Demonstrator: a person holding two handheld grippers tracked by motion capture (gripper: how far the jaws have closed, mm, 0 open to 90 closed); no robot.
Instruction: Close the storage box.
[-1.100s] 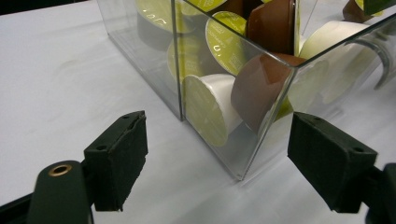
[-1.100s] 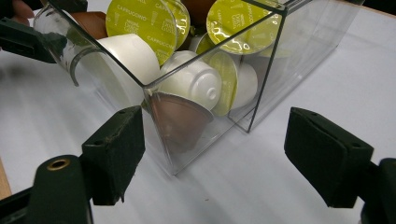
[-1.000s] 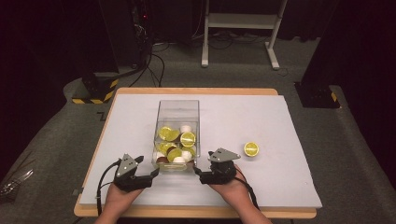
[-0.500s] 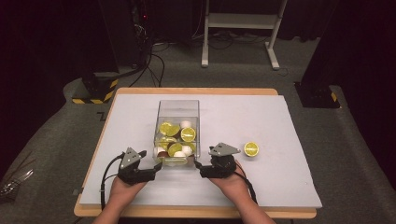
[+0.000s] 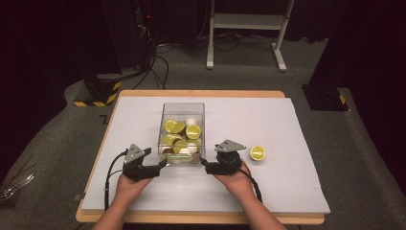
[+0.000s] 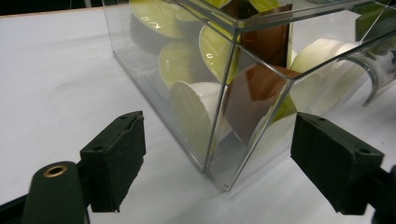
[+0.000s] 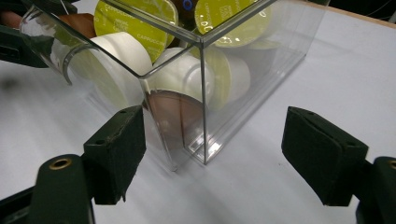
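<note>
Between my left gripper's (image 6: 217, 161) wide jaws sits a corner of the clear box (image 5: 182, 132). Both grippers moved closer; my right gripper (image 7: 212, 156), wide too, faces the other corner, ready to grab.

Clear box (image 5: 182, 109) of capsules on white table (image 5: 287, 182), left tongs (image 5: 164, 163) and right tongs (image 5: 204, 163) at its near corners, lone capsule (image 5: 257, 153) right

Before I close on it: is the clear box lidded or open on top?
Open. In the high view the clear box shows no lid, with the capsules plainly visible inside.
</note>
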